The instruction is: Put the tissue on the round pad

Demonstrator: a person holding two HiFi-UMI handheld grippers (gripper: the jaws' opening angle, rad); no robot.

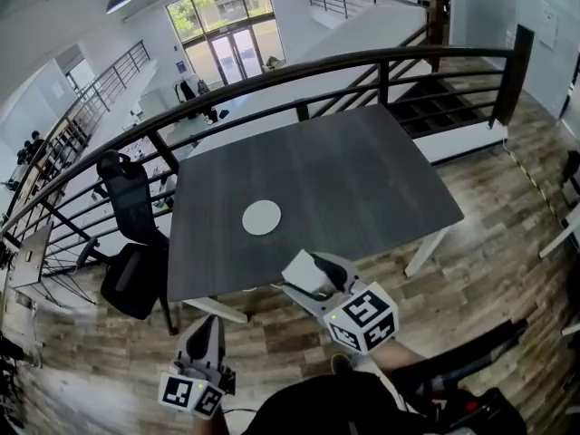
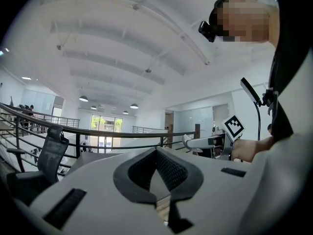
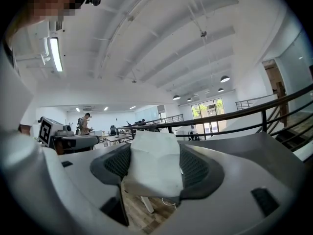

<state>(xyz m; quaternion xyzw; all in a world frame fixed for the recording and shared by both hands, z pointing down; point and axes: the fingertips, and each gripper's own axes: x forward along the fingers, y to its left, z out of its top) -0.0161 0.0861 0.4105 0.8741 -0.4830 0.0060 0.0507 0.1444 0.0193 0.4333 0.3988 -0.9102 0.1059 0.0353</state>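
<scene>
The round white pad lies flat near the front middle of the dark grey table. My right gripper hovers just off the table's front edge, below and to the right of the pad, and is shut on a folded white tissue. In the right gripper view the tissue fills the space between the dark pads. My left gripper hangs lower left over the wooden floor, away from the table. Its jaws meet at the tips with nothing held.
A black office chair stands at the table's left side. A dark metal railing curves behind the table, with stairs at the back right. Wooden floor surrounds the table.
</scene>
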